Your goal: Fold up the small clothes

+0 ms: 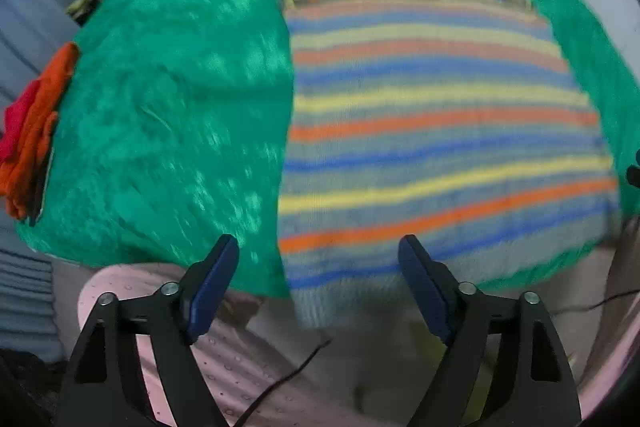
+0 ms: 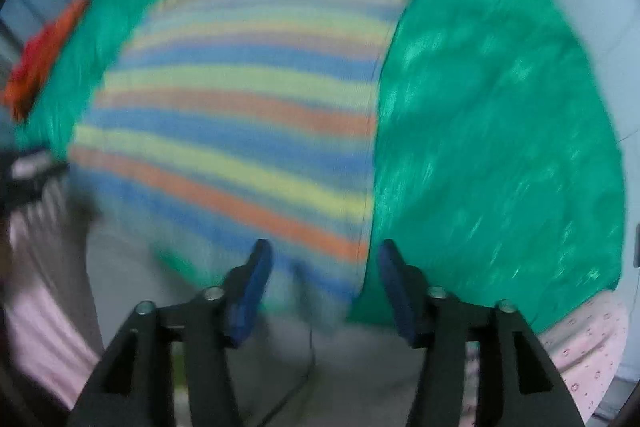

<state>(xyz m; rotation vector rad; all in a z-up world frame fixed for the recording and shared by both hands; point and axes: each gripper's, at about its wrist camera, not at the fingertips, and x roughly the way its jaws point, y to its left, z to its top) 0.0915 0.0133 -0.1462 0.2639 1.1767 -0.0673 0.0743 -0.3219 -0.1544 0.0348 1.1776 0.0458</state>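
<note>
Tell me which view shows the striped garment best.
The left wrist view: the striped garment is fairly sharp there, with its stripes, the folded band at the far end and the near hem over the green cloth's edge all readable. The right wrist view shows the same garment whole but heavily motion-blurred.

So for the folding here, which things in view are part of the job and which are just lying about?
Part of the job:
- striped knit garment, lying flat
- green cloth beneath it
- left hand-held gripper and right hand-held gripper, both open and holding nothing

Lying about:
- orange and red clothes at the cloth's edge
- black cable
</note>
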